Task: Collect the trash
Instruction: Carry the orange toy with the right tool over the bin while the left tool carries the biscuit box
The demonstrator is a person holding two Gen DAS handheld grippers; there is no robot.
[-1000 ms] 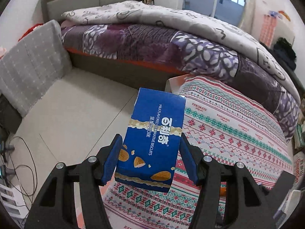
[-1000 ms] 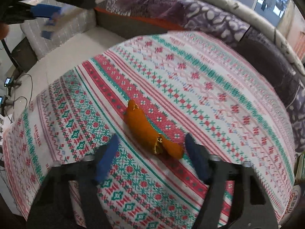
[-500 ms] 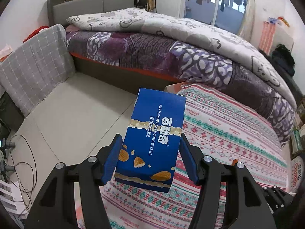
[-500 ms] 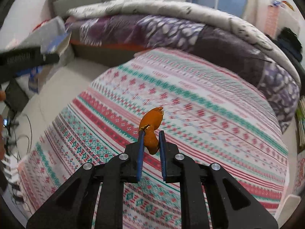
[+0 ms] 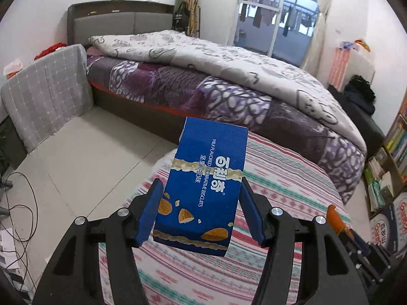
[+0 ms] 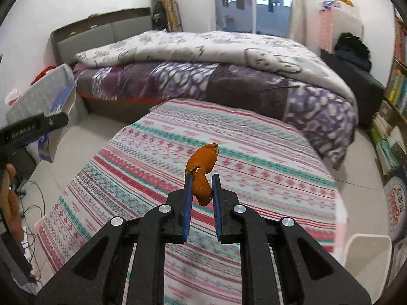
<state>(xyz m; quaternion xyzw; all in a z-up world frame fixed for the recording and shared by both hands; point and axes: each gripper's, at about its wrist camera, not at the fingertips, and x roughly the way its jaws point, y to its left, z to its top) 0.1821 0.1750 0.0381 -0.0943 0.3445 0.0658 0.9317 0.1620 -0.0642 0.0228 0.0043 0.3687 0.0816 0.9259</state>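
Covering the near table [image 6: 254, 167], a striped patterned cloth; bed [image 6: 203, 58] far behind. Left gripper [image 5: 201, 203] pinches blue biscuit box [image 5: 206, 185]. Right gripper [image 6: 201, 185] fingers pinch orange peel [image 6: 202, 170], peel sticking up past tips.

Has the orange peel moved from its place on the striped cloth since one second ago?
Yes. The orange peel lay on the striped cloth; now it is lifted off it, clamped in the right gripper.

Ahead of my jaws the round table under its red, green and white patterned cloth [image 6: 254, 167] lies bare. Beyond it the wide bed with the purple and grey quilt [image 6: 229, 76] blocks the way. To my left, pale tiled floor [image 5: 76, 152] is open up to the grey checked cushion [image 5: 48, 94]. Black cables [image 5: 23, 208] trail there. Bookshelves [image 6: 391, 117] close my right.
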